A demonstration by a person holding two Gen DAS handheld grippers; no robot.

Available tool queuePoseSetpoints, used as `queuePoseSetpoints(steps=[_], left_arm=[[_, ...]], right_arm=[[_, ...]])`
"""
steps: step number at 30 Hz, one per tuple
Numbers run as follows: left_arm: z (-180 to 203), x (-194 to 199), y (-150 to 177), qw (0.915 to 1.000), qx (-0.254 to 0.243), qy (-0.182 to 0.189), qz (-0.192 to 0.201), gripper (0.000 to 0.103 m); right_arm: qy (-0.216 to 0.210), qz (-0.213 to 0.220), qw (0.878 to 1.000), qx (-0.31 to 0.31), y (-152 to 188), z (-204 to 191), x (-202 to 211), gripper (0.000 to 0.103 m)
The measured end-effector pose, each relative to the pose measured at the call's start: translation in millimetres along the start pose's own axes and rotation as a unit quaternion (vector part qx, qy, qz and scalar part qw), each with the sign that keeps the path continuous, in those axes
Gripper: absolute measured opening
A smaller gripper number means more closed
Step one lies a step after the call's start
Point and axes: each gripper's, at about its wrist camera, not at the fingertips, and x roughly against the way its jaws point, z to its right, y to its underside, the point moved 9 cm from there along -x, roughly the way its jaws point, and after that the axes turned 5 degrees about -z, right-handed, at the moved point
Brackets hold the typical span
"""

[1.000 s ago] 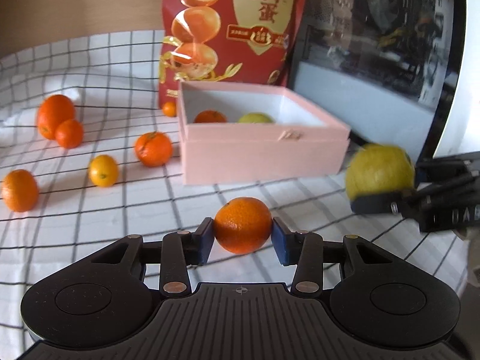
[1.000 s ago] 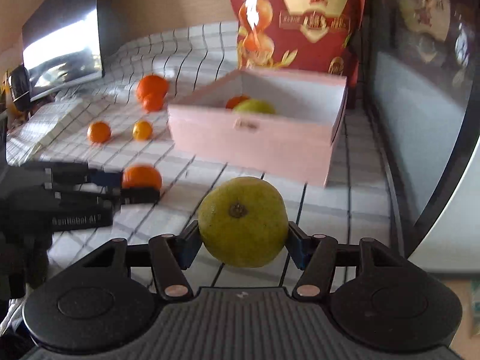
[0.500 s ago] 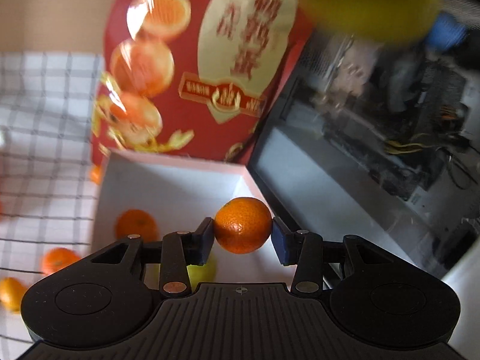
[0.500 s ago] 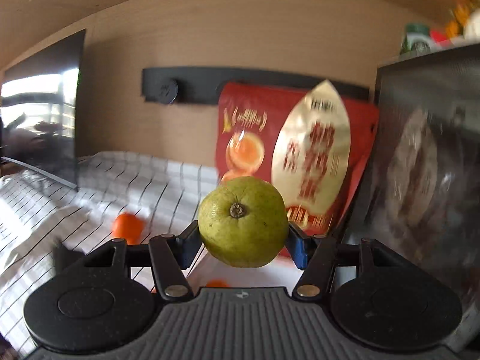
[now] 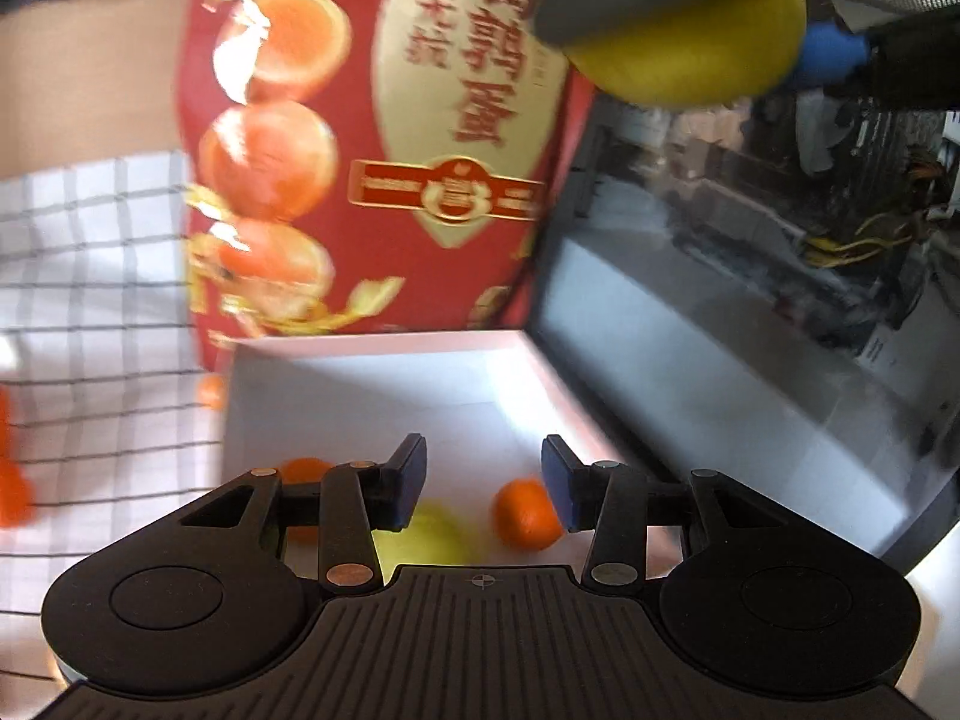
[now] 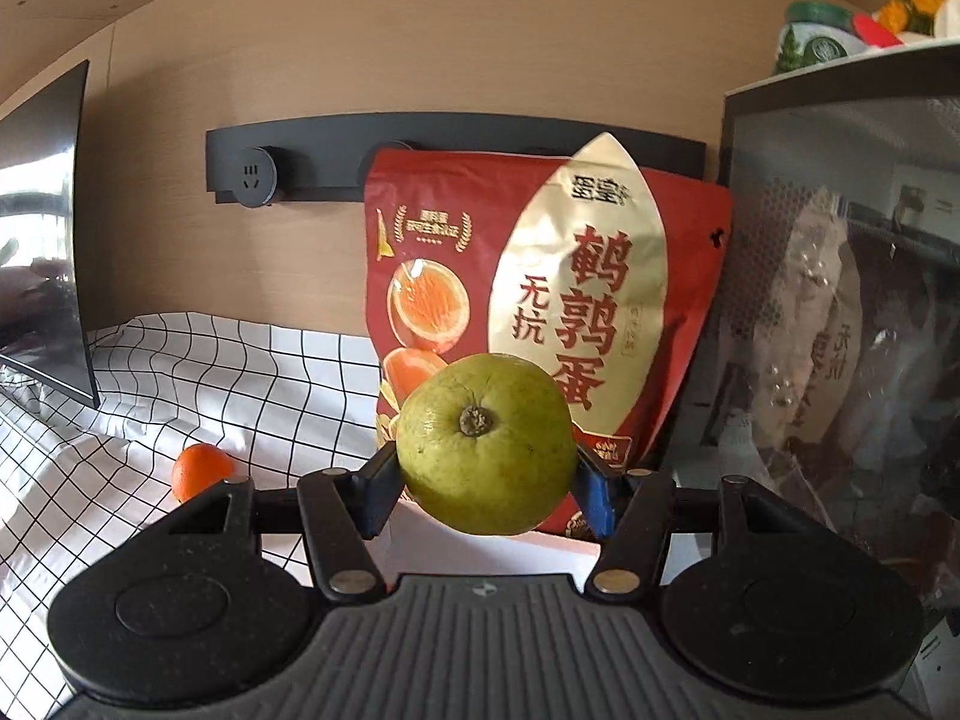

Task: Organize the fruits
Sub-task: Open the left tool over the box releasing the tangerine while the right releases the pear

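Note:
My left gripper (image 5: pixel 483 477) is open and empty above the pink box (image 5: pixel 372 354). An orange mandarin (image 5: pixel 525 513) lies in the box just below and right of the gap, beside a yellow-green fruit (image 5: pixel 429 540) and another mandarin (image 5: pixel 303 471). My right gripper (image 6: pixel 486 492) is shut on a green citrus fruit (image 6: pixel 483 441) and holds it high; the fruit also shows at the top right of the left wrist view (image 5: pixel 690 54). Only a sliver of the box rim (image 6: pixel 492 552) shows below it.
A red snack bag (image 5: pixel 372 138) stands behind the box. A dark glass-fronted case (image 5: pixel 750 312) flanks the box on the right. Loose mandarins (image 5: pixel 15 495) lie on the checked cloth (image 5: pixel 90 300) to the left; one (image 6: pixel 201 468) shows in the right wrist view.
My left gripper opened and let go of the mandarin, which now lies in the box. My right gripper still holds the green fruit high, moved slightly closer to the bag.

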Motion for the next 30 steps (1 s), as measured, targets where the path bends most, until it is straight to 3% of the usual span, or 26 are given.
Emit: queuePoseSetpoints(steps=[3, 6, 12, 17, 24, 30], left_arm=[[-27, 15, 2, 0.9966, -0.026, -0.077, 0.01, 0.048], [-57, 28, 3, 0.993, -0.026, -0.114, 0.017, 0.048], [-115, 47, 5, 0.9918, 0.027, -0.124, 0.016, 0.048], [-154, 65, 19, 0.9893, 0.049, -0.137, 0.013, 0.047], [-205, 80, 42, 0.9825, 0.098, -0.158, 0.013, 0.047], [-228, 95, 51, 0.9769, 0.128, -0.168, 0.033, 0.047]], right_arm=[[0.006, -0.01, 1.0, -0.012, 4, 8, -7, 0.059], [0.011, -0.033, 0.999, -0.03, 9, 15, -28, 0.059], [0.006, -0.143, 0.985, -0.095, 42, 22, -114, 0.06], [0.036, -0.213, 0.969, -0.119, 82, 20, -180, 0.06], [0.069, -0.254, 0.957, -0.119, 110, 18, -213, 0.059], [0.058, -0.283, 0.948, -0.136, 131, 19, -220, 0.06]])
